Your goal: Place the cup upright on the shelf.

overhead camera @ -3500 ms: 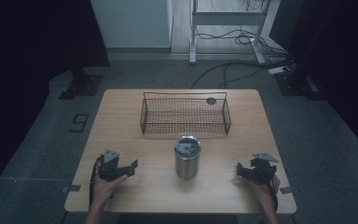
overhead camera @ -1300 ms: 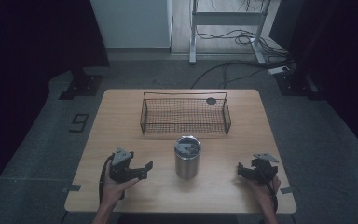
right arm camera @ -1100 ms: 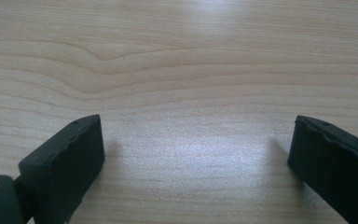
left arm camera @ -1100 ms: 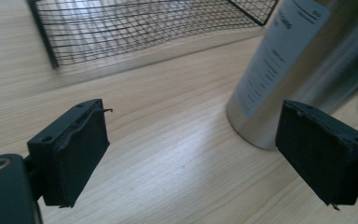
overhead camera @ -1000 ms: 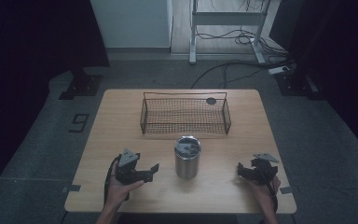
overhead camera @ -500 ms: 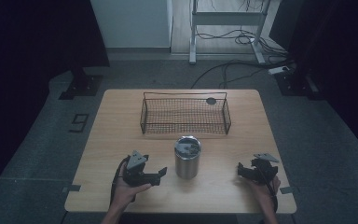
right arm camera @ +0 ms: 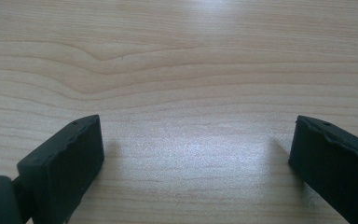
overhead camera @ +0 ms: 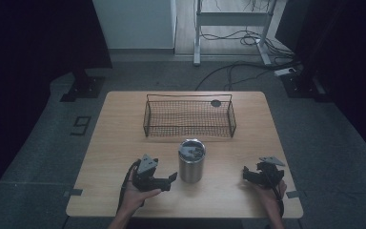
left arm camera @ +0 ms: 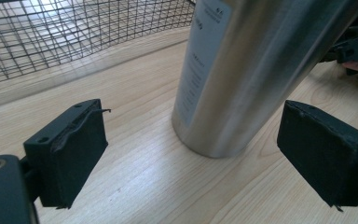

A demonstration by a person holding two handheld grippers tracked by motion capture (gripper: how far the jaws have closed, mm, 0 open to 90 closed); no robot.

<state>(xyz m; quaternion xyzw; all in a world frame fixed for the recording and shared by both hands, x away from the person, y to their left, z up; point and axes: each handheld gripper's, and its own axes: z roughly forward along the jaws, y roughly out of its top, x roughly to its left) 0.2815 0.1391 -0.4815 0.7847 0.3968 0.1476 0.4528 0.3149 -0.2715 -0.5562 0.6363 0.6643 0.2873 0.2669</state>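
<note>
Steel tumbler (overhead camera: 191,160) carries one pale label, print too small for us to read. Just left of it, our left gripper (overhead camera: 169,180) gapes; well right, our right gripper (overhead camera: 246,175) gapes. Behind it, one basket (overhead camera: 189,117).

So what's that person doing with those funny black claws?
A person holds a claw-like gripper in each hand at a wooden table. The left gripper is open, right beside a shiny metal cup but not touching it. The right gripper is open too, off to the side over bare wood. A wire basket sits behind the cup.
</note>
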